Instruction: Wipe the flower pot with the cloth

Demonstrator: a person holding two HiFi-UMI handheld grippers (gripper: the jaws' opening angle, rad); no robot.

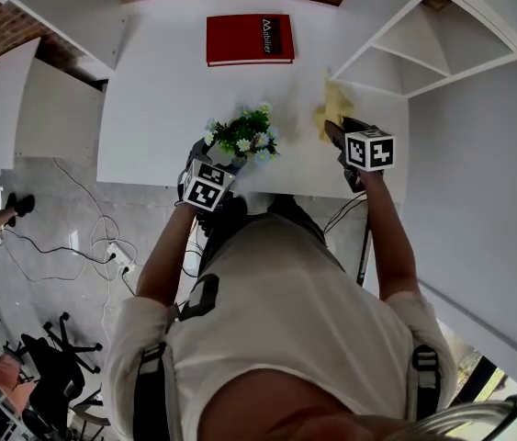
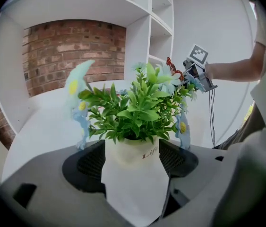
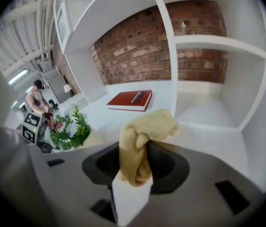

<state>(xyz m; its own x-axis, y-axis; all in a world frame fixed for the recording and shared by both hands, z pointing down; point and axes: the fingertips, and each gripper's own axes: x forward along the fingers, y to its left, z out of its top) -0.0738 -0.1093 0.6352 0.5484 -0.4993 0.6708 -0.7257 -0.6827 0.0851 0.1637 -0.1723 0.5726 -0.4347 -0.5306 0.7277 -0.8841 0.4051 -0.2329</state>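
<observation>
Left gripper (image 2: pixel 133 162) clamps the white flower pot (image 2: pixel 132 149) by its sides, foliage upright, at the front edge of the white table (image 1: pixel 148 99). Right gripper (image 3: pixel 137 167) pinches a bunched yellow cloth (image 3: pixel 147 129), well apart from the pot. Recommended: press the cloth's loose fold against the pot wall below the leaves, with a firm clamp and light strokes.

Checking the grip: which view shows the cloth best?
The right gripper view: the yellow cloth is bunched close-up between the right gripper's jaws. The head view shows only a small yellow patch; the left gripper view shows none.
</observation>
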